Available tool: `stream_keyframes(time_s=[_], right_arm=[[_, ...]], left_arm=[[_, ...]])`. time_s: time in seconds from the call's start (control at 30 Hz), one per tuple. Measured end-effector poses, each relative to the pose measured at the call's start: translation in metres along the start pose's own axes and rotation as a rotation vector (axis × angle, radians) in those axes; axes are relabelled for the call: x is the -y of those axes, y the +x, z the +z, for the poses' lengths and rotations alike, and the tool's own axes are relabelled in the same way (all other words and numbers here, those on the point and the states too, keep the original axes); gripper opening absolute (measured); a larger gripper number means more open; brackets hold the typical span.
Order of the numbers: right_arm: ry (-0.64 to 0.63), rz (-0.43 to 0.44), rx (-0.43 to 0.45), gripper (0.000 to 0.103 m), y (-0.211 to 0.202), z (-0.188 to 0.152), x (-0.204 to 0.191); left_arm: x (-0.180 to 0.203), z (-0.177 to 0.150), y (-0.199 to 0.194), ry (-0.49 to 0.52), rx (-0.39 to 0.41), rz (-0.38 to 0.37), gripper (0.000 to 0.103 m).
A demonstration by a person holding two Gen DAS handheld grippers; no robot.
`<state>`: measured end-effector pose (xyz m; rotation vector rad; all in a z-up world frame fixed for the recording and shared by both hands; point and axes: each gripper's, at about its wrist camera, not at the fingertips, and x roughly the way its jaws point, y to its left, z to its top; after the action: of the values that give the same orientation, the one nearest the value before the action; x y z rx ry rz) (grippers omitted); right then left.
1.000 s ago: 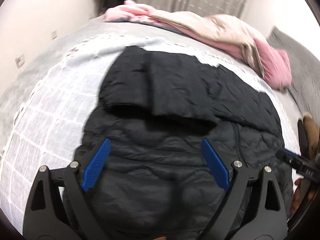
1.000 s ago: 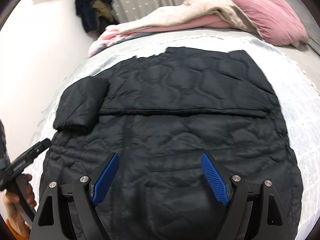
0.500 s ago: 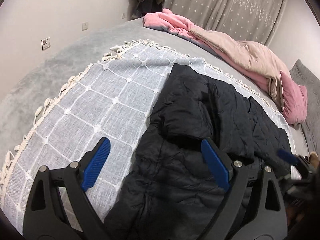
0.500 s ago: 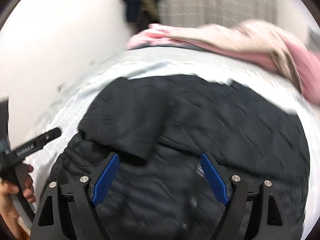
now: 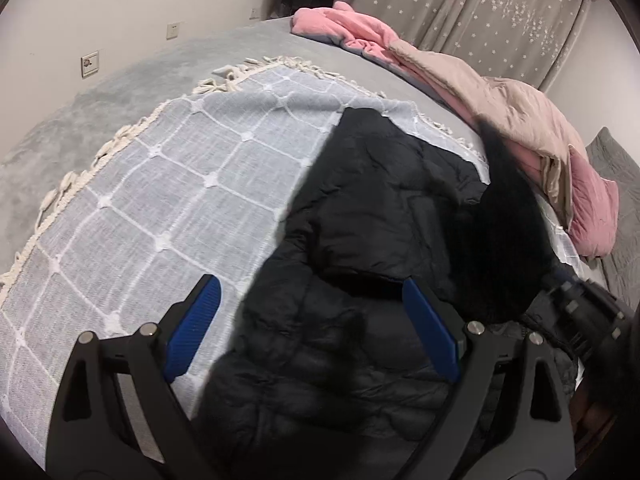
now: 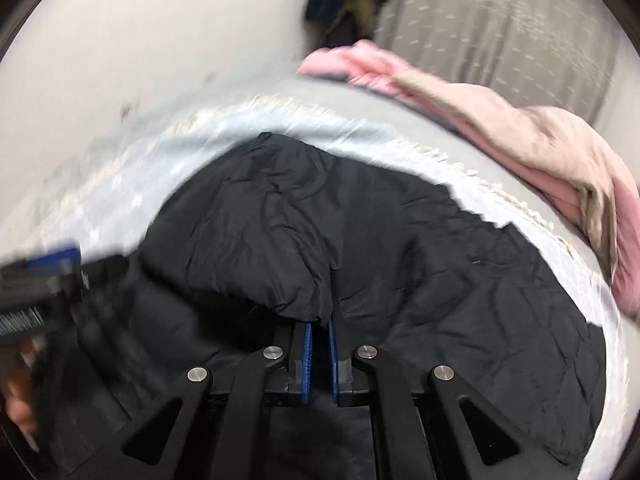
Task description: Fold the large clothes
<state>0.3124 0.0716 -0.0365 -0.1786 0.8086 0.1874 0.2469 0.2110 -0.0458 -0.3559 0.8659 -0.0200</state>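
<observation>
Nothing really readable here. Only lettering I can spot is some white print on the side of the left gripper [image 6: 38, 280] at the edge of the right wrist view, and it's way too blurred to make out.

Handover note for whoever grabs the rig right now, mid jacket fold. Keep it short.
Left tongs: open, empty, over the near edge of the black quilted jacket.
Right tongs: have just been closing, now shut, apparently pinching a fold of the jacket's fabric.
The jacket lies spread on the checked blanket.
Done: one sleeve folded across the body.
Left: the other folds.
</observation>
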Motion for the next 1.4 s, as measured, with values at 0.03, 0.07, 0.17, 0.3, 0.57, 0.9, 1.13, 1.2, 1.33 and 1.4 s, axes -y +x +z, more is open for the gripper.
stream_keyframes(time_s=[0.03, 0.07, 0.17, 0.3, 0.57, 0.9, 1.13, 1.2, 1.33, 1.4], right_arm=[[0.04, 0.005, 0.015, 0.006, -0.005, 0.002, 0.01], [0.108, 0.012, 0.033, 0.006, -0.01, 0.003, 0.027], [0.299, 0.043, 0.048, 0.006, -0.016, -0.005, 0.075], [0.574, 0.03, -0.043, 0.012, -0.008, -0.049, 0.149], [0.671, 0.048, -0.112, 0.04, -0.047, -0.12, 0.208], [0.625, 0.064, -0.123, 0.069, -0.17, -0.202, 0.239], [0.66, 0.066, -0.222, 0.075, -0.232, -0.28, 0.268], [0.698, 0.093, -0.248, 0.075, -0.241, -0.305, 0.275], [0.763, 0.133, -0.28, 0.076, -0.251, -0.351, 0.282], [0.798, 0.176, -0.297, 0.076, -0.251, -0.37, 0.282]], left_arm=[[0.002, 0.0, -0.001, 0.001, -0.002, -0.01, 0.092], [0.004, -0.001, -0.001, 0.004, -0.003, -0.018, 0.092], [0.012, -0.005, -0.001, 0.039, -0.019, -0.022, 0.092], [0.019, -0.009, 0.001, 0.097, -0.048, 0.003, 0.092], [0.018, -0.012, -0.015, 0.11, -0.059, -0.012, 0.092], [0.017, -0.049, -0.064, 0.247, -0.122, -0.086, 0.092], [-0.014, -0.077, -0.098, 0.31, -0.249, -0.112, 0.092], [-0.029, -0.091, -0.101, 0.321, -0.293, -0.095, 0.092], [-0.063, -0.117, -0.104, 0.267, -0.385, -0.099, 0.092], [-0.076, -0.128, -0.105, 0.218, -0.427, -0.147, 0.092]])
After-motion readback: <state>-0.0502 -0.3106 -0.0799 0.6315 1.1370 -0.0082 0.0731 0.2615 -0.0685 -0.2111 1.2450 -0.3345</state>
